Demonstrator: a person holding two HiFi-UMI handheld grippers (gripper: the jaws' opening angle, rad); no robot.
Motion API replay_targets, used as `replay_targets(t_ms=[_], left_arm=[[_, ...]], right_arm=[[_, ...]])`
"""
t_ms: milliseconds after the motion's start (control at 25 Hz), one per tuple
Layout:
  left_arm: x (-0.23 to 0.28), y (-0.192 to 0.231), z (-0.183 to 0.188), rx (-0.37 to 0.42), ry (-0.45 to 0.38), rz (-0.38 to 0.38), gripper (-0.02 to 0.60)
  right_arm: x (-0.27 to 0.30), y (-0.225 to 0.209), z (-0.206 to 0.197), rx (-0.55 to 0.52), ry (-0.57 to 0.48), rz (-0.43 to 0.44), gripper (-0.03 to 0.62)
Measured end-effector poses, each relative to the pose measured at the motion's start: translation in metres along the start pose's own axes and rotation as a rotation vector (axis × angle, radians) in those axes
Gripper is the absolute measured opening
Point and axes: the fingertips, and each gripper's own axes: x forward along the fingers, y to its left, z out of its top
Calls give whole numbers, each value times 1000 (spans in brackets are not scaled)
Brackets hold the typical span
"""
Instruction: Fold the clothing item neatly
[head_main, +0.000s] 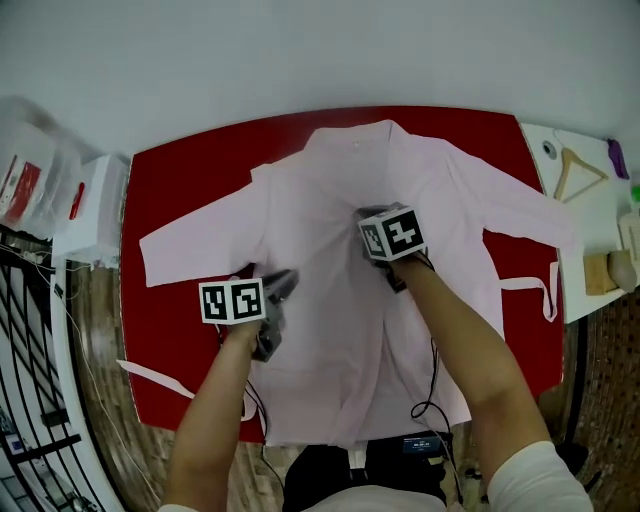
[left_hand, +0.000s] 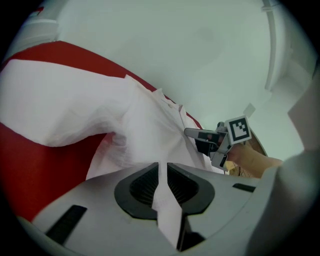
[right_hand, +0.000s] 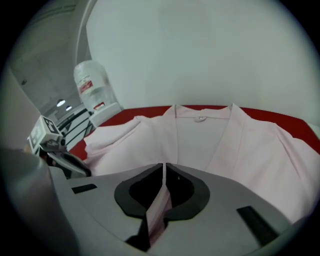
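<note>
The pale pink robe (head_main: 330, 260) lies front-up across the red surface (head_main: 175, 190), with its collar (head_main: 360, 135) at the far side and its sleeves (head_main: 190, 240) spread left and right. The left tool (left_hand: 161, 172) pinches a fold of its cloth. The right tool (right_hand: 164, 172) pinches a thin front edge near the middle. The label print on the bottle (right_hand: 92, 85) at far left is too small to read.

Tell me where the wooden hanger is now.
In the head view, the wooden hanger lies at the upper right on the white surface, just past the red table, near the sleeve of the pink garment.
</note>
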Motion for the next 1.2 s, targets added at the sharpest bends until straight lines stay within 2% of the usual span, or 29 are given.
replay_targets(t_ms=[120,240,360,520,680,840,1040,1200], left_arm=[[-10,0,-4,52,-7,22,49],[-15,-20,-5,86,-47,-7,48],[-12,-58,-5,126,-102,-85,48],[3,-123,-2,209,-153,-206,48],[33,-188,-1,305,-163,-311,48],[68,-244,-2,360,-153,-407,49],[111,-297,-7,412,-106,-468,48],[141,-323,-14,426,-66,-493,49]], right_arm=[[-33,-2,14,75,-121,54,18],[-91,-40,8,183,-214,43,23],[-152,-107,-23,320,-266,-42,56],[-224,-202,-81,483,-313,-206,66],[-286,-287,-138,674,-393,-352,67],[-333,-350,-186,808,-456,-465,67],[-361,-404,-227,975,-538,-527,78],[-366,-427,-236,1081,-609,-505,91]])
